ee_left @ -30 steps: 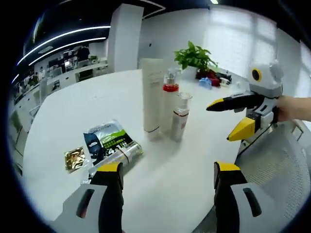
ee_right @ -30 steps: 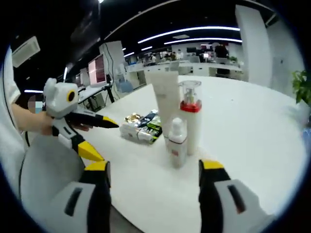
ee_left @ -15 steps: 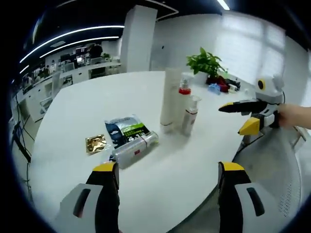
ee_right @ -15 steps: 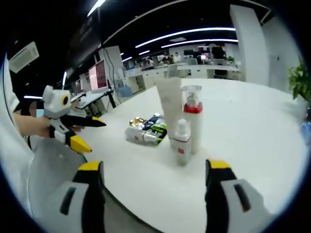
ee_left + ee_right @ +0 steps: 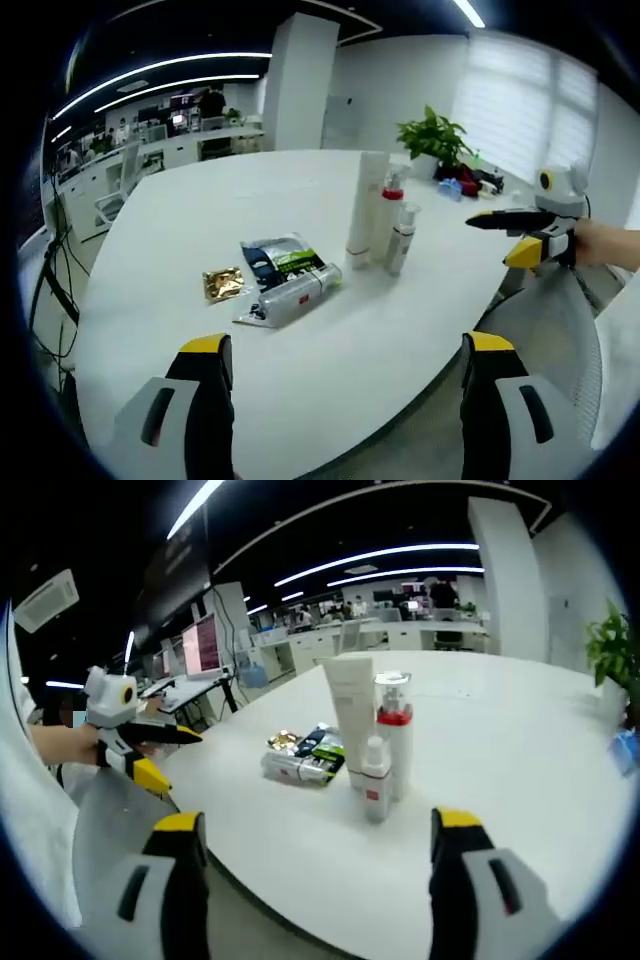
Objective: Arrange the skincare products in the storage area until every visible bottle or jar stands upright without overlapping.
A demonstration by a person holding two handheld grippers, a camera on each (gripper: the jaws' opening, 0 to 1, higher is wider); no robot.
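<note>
Left gripper (image 5: 340,385) and right gripper (image 5: 318,855), both mine, spread wide and empty off the white table (image 5: 170,240); upright mid-table I list tall white tube (image 5: 364,209), red-collared bottle (image 5: 387,218), small pump bottle (image 5: 402,240); lying beside: sachet-wrapped tube (image 5: 290,285), gold packet (image 5: 224,283)

Bright ceiling strips — fisheye-warped edges

A smooth, faintly glossy white table (image 5: 200,230) is seen. Beside the matt white tube (image 5: 364,208), shiny printed sachets (image 5: 281,262) and a crinkled gold foil packet (image 5: 223,283) lie. A clear plastic cap tops the red-collared bottle (image 5: 393,735).
</note>
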